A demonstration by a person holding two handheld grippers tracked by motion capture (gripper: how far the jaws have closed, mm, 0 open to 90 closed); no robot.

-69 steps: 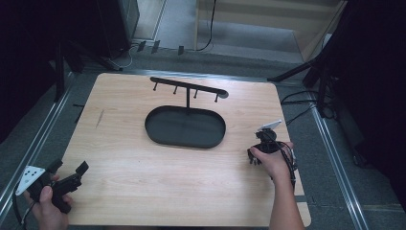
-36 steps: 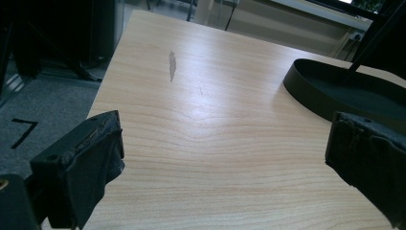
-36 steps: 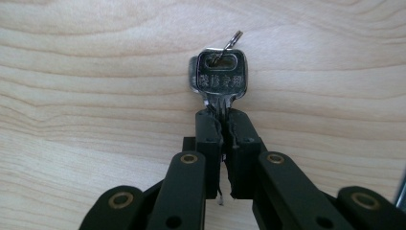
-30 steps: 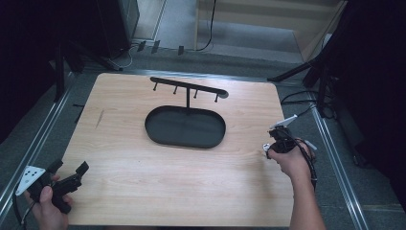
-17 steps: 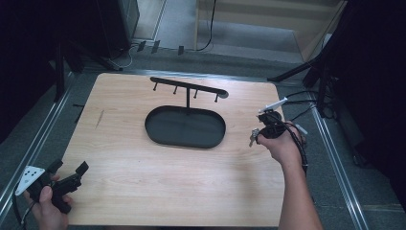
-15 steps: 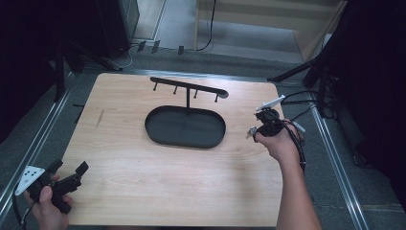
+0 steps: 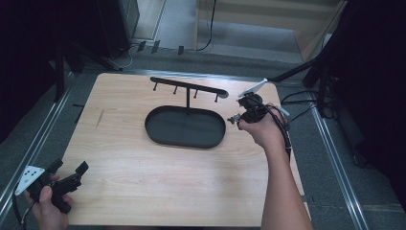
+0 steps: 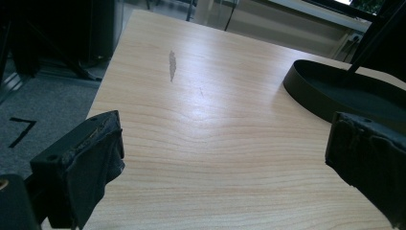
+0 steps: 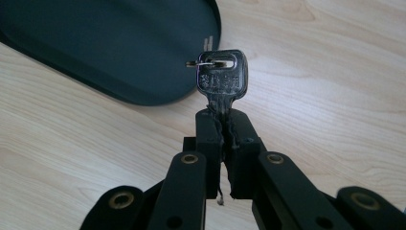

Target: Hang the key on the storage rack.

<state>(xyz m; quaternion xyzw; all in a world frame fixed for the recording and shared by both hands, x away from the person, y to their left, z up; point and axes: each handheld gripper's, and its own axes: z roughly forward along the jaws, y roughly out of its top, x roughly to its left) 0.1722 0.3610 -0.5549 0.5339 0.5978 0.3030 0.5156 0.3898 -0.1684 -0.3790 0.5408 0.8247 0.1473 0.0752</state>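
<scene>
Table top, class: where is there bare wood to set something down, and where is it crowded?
Free: the broad strip of table between the oval tray and the near edge, and the left side beyond the tray, bare but for a dark mark. Crowded: the far middle, where the hook rack stands in the tray, and right of it, where the right gripper holds a key.

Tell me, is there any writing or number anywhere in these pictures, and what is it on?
Key in the right gripper: stamped characters across its head, too worn and blurred to read.
Black oval tray: a tiny pale mark near its rim, too small to read.
Table and left gripper: no text that I can see.
</scene>
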